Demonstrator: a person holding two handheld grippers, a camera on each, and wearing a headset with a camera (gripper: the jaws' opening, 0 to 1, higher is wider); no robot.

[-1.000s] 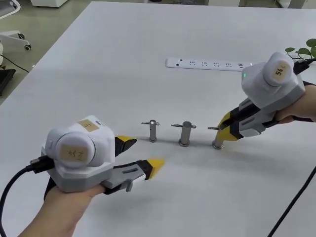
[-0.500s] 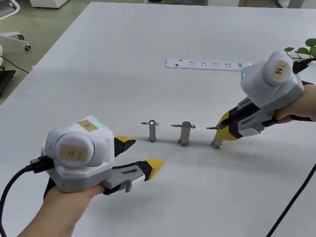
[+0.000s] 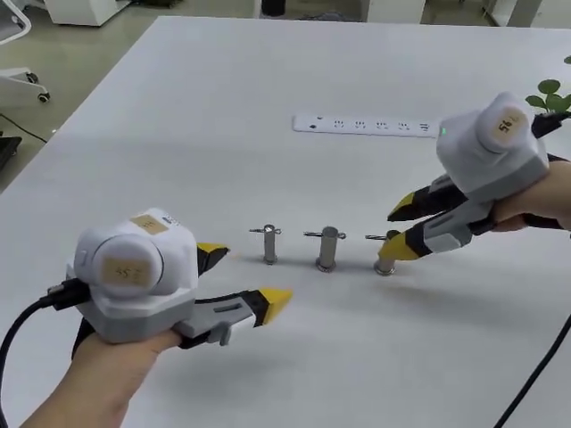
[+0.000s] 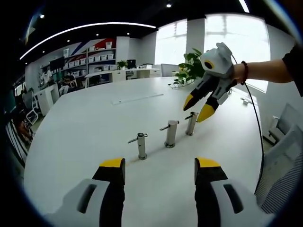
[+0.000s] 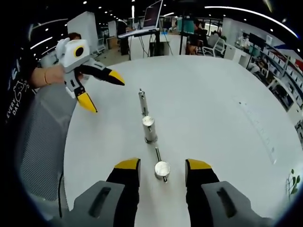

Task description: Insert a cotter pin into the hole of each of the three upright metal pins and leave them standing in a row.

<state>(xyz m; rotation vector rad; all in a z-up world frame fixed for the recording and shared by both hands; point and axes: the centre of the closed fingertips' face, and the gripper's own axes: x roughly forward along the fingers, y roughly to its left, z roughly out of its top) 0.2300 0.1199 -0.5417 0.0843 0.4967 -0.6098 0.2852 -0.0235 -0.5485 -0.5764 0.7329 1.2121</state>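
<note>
Three short upright metal pins stand in a row on the white table: a left pin [image 3: 269, 243], a middle pin [image 3: 327, 247] and a right pin [image 3: 385, 253]. Each has a thin cotter pin through its top. My right gripper [image 3: 399, 228] is open, its yellow tips just right of and above the right pin [image 5: 162, 169], which sits between its jaws. My left gripper [image 3: 239, 275] is open and holds nothing, a short way in front of the left pin [image 4: 141, 144]. The middle pin [image 4: 170, 133] and right pin [image 4: 191, 123] stand beyond it.
A white power strip [image 3: 366, 126] lies further back on the table. A green plant [image 3: 551, 93] shows at the far right edge. A black cable [image 3: 535, 374] trails at the lower right. An office with desks and shelves lies beyond the table.
My right gripper has opened and let go of the right pin's top, backing off slightly up and right. The left gripper stays as it was. The head camera has shifted a little.
</note>
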